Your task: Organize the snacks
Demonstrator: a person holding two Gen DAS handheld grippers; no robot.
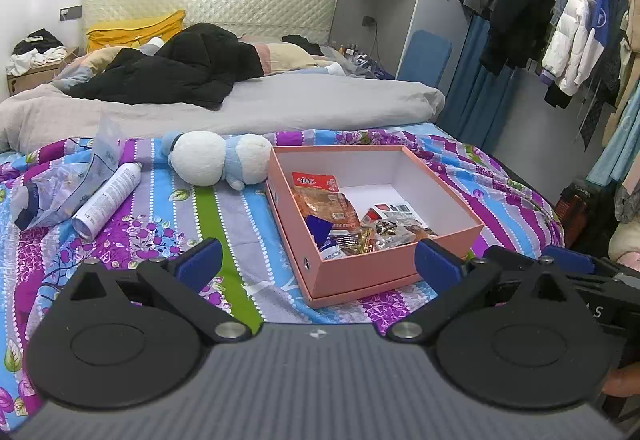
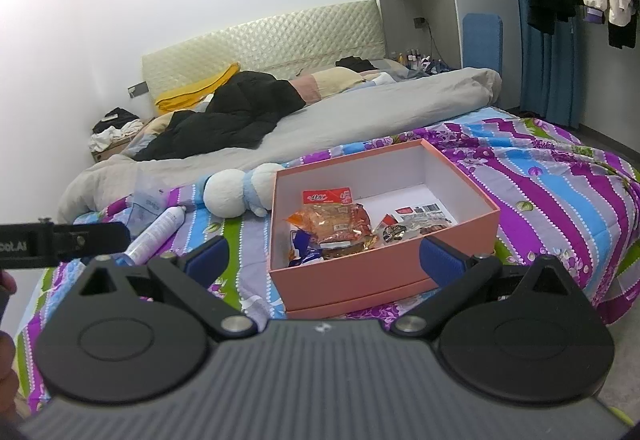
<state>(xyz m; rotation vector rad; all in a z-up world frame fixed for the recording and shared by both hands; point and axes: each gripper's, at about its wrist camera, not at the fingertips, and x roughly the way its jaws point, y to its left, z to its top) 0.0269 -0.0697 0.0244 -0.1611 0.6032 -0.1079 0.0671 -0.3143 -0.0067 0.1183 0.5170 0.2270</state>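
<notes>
A pink open box (image 1: 362,272) (image 2: 348,280) sits on the striped bedspread. Several snack packets lie in its near half: an orange packet with a red header (image 1: 324,200) (image 2: 334,218), a blue wrapper (image 1: 318,228) (image 2: 302,244) and small dark and gold packets (image 1: 384,232) (image 2: 400,230). My left gripper (image 1: 318,266) is open and empty, just short of the box's near corner. My right gripper (image 2: 324,260) is open and empty, in front of the box's near wall. The right gripper's body shows at the right edge of the left wrist view (image 1: 580,280).
A white and blue plush toy (image 1: 216,158) (image 2: 240,192) lies left of the box. A white spray can (image 1: 108,200) (image 2: 158,232) and a clear plastic bag (image 1: 68,180) lie further left. A grey duvet (image 1: 280,100) and black coat (image 1: 180,64) cover the bed behind. Hanging clothes (image 1: 580,20) fill the right.
</notes>
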